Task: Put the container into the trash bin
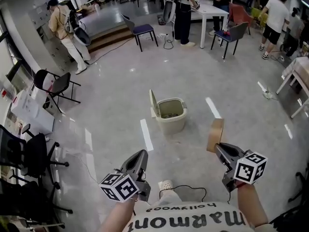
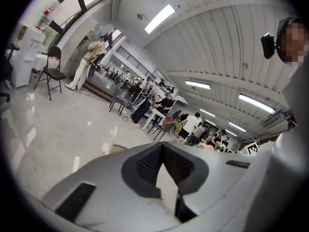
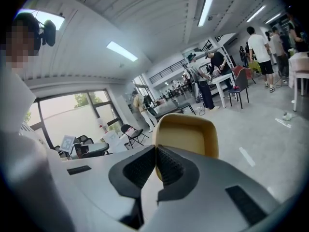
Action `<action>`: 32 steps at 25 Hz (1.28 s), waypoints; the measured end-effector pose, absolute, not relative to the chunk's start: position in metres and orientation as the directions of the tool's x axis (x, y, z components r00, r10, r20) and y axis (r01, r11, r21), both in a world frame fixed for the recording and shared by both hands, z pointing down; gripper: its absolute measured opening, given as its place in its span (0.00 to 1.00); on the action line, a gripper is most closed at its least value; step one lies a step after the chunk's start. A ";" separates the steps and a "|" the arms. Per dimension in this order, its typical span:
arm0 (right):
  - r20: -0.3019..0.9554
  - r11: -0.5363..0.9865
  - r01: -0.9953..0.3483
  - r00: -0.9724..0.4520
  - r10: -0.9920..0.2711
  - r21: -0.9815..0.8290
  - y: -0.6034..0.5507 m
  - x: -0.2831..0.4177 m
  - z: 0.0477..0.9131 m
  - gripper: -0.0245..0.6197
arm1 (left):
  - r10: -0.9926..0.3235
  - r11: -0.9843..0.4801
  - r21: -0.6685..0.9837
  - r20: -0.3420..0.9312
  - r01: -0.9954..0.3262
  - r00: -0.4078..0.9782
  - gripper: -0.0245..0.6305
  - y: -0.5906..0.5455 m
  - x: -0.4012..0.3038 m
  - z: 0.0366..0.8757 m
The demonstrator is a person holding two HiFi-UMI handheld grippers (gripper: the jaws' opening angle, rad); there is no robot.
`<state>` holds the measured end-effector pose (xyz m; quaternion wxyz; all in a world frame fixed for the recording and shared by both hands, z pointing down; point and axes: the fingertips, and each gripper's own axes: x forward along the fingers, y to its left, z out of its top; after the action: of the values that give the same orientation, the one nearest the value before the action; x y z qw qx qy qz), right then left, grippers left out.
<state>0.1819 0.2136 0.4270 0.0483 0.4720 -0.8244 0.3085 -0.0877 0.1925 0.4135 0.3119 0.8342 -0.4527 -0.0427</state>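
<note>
Container is sitting pinched in R gripper, jaws clamping its rim. Bin is waiting at 11 o'clock, lid up. Carrying step, prob.; next needs reaching over bin, then releasing. L gripper is hanging closed, empty.

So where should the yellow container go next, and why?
Probably carry it forward and a bit left, until it hangs over the bin. The right hand-held gripper is shut on the container, the bin's lid stands open, but the bin is some way ahead.
</note>
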 end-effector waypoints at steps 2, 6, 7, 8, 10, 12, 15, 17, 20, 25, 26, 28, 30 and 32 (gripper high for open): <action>0.374 0.360 -0.809 -0.548 -0.749 -0.464 0.190 0.171 0.429 0.06 | -0.770 -0.414 0.556 0.208 -0.721 0.603 0.02 0.165 -0.092 0.411; 0.372 0.341 -0.813 -0.534 -0.759 -0.472 0.149 0.154 0.432 0.06 | -0.729 -0.451 0.558 0.221 -0.697 0.648 0.02 0.122 -0.097 0.415; 0.370 0.333 -0.816 -0.527 -0.765 -0.473 0.141 0.150 0.432 0.06 | -0.716 -0.459 0.555 0.230 -0.694 0.658 0.02 0.114 -0.099 0.417; 0.370 0.324 -0.818 -0.519 -0.770 -0.475 0.133 0.148 0.433 0.06 | -0.705 -0.466 0.554 0.238 -0.689 0.668 0.02 0.105 -0.100 0.419; 0.367 0.307 -0.823 -0.504 -0.782 -0.477 0.121 0.144 0.434 0.06 | -0.689 -0.479 0.554 0.244 -0.681 0.683 0.02 0.090 -0.103 0.421; 0.366 0.296 -0.828 -0.493 -0.790 -0.477 0.111 0.140 0.433 0.06 | -0.683 -0.485 0.554 0.244 -0.677 0.689 0.02 0.076 -0.106 0.422; 0.372 0.283 -0.839 -0.475 -0.797 -0.464 0.104 0.136 0.431 0.06 | -0.672 -0.499 0.559 0.233 -0.662 0.703 0.02 0.059 -0.106 0.420; 0.377 0.271 -0.851 -0.456 -0.806 -0.451 0.101 0.139 0.428 0.06 | -0.658 -0.523 0.559 0.216 -0.644 0.721 0.02 0.052 -0.100 0.417; 0.378 0.256 -0.859 -0.439 -0.815 -0.444 0.103 0.145 0.423 0.06 | -0.651 -0.545 0.550 0.198 -0.633 0.733 0.02 0.049 -0.095 0.413; 0.369 0.254 -0.860 -0.433 -0.823 -0.443 0.098 0.149 0.415 0.06 | -0.657 -0.552 0.561 0.162 -0.617 0.736 0.02 0.049 -0.094 0.405; 0.366 0.258 -0.858 -0.437 -0.822 -0.445 0.095 0.147 0.414 0.06 | -0.661 -0.549 0.564 0.158 -0.616 0.734 0.02 0.048 -0.096 0.405; 0.363 0.273 -0.852 -0.451 -0.815 -0.446 0.089 0.139 0.412 0.06 | -0.668 -0.538 0.571 0.160 -0.621 0.726 0.02 0.045 -0.100 0.406; 0.369 0.291 -0.851 -0.465 -0.805 -0.437 0.084 0.134 0.415 0.06 | -0.677 -0.522 0.577 0.169 -0.629 0.717 0.02 0.043 -0.103 0.410; 0.380 0.297 -0.850 -0.472 -0.796 -0.434 0.080 0.133 0.421 0.06 | -0.682 -0.511 0.580 0.177 -0.635 0.710 0.02 0.040 -0.102 0.414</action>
<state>0.1335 0.0795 0.4208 0.0457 0.5117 -0.8041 0.2992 -0.1025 0.0402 0.4140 0.3176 0.8683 -0.3792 -0.0370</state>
